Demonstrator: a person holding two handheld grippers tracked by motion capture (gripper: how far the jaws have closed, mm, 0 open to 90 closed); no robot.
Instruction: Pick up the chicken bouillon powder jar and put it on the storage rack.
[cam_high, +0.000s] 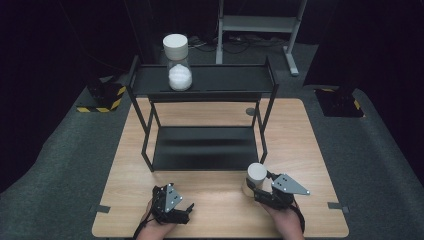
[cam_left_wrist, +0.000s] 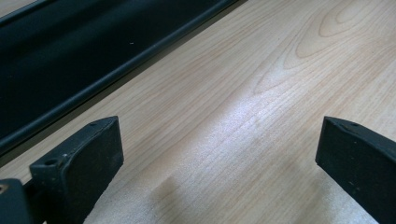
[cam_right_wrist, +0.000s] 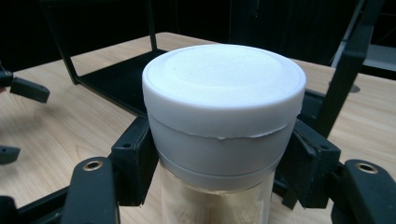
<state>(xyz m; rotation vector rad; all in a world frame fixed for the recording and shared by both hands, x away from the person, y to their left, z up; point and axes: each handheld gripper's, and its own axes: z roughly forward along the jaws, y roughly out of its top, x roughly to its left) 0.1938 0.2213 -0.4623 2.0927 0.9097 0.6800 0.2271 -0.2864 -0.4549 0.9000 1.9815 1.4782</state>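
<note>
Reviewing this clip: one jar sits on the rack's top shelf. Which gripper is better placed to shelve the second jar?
Right. The right gripper already has its jaws around the white-lidded jar at the rack's front right corner. The left gripper is open over bare table.

The tabletop is pale wood, grain showing, with a soft satin sheen. The shelf rack looks like black metal, matt. The near jar has a white plastic lid, smooth with a rough seam edge, over clear glass or plastic. The right hand-held gripper has matt black pads, slightly grainy.
</note>
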